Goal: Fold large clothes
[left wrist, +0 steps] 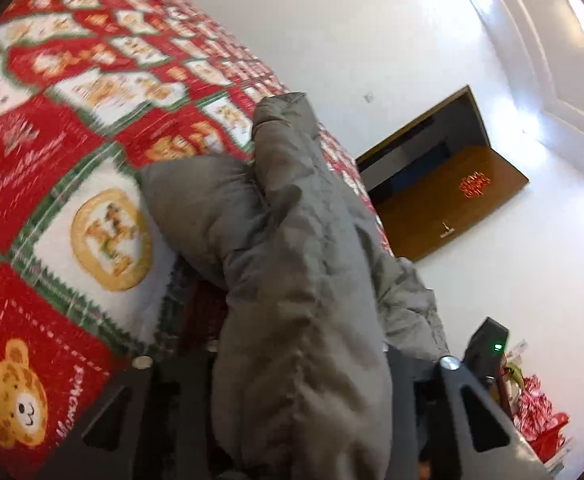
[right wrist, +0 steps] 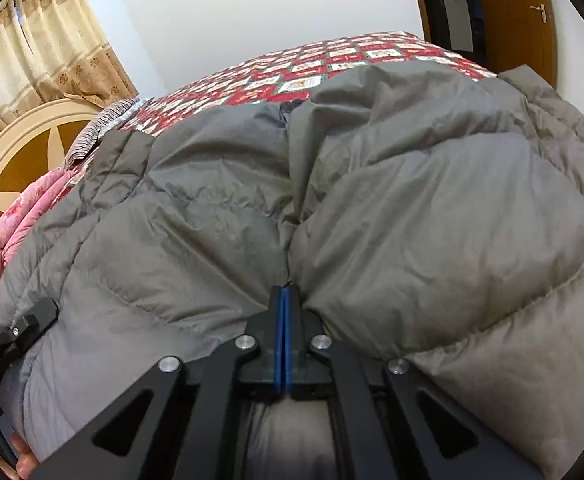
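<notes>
A grey puffer jacket [right wrist: 412,220] lies spread over the bed and fills most of the right wrist view. My right gripper [right wrist: 284,294] is shut, its blue pads together, and the fabric at the jacket's middle seam puckers into its tips. In the left wrist view a thick bunched part of the jacket [left wrist: 292,260] rises off the quilt and runs down between the arms of my left gripper [left wrist: 300,360]. That fabric hides the fingertips, and the jaws stand close around it.
A red, white and green patchwork quilt [left wrist: 72,140] covers the bed. Pink bedding [right wrist: 20,216] and a round headboard [right wrist: 24,152] are at the left, with a beige curtain [right wrist: 32,60] behind. A brown door [left wrist: 452,200] stands open. Red-and-white wrapped items [left wrist: 540,416] sit low right.
</notes>
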Demonstrator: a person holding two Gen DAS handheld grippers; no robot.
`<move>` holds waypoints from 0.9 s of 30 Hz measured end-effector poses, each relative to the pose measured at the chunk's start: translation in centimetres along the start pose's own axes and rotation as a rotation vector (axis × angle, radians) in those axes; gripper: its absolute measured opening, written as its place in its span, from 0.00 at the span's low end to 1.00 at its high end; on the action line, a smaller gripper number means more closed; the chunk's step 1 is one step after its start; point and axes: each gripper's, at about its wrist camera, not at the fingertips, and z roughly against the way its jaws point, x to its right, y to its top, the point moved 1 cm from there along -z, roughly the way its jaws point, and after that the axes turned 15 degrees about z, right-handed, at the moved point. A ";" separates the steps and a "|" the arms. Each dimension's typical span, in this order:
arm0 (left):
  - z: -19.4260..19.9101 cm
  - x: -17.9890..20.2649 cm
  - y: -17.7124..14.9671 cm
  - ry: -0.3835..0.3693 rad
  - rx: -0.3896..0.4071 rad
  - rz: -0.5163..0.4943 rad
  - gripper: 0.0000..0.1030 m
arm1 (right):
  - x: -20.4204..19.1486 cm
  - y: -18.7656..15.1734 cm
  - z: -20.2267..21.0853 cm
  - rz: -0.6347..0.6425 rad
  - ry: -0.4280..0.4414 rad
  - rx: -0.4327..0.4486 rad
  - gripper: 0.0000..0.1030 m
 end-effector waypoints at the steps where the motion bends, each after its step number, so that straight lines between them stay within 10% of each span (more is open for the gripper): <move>1: 0.2 0.5 0.1 -0.013 0.000 -0.011 0.25 | 0.0 0.0 0.0 -0.006 0.004 -0.003 0.00; 12: 6.9 8.5 0.0 -0.199 -0.031 -0.183 0.16 | -5.2 -3.3 0.8 -0.246 0.175 0.016 0.00; 19: 8.1 13.5 -3.9 0.017 -0.024 -0.548 0.16 | -14.6 -4.1 -1.9 -0.309 0.550 -0.066 0.00; 27: 6.2 16.0 -7.3 0.083 -0.035 -0.724 0.16 | -10.1 -3.6 3.3 -0.202 0.642 -0.097 0.12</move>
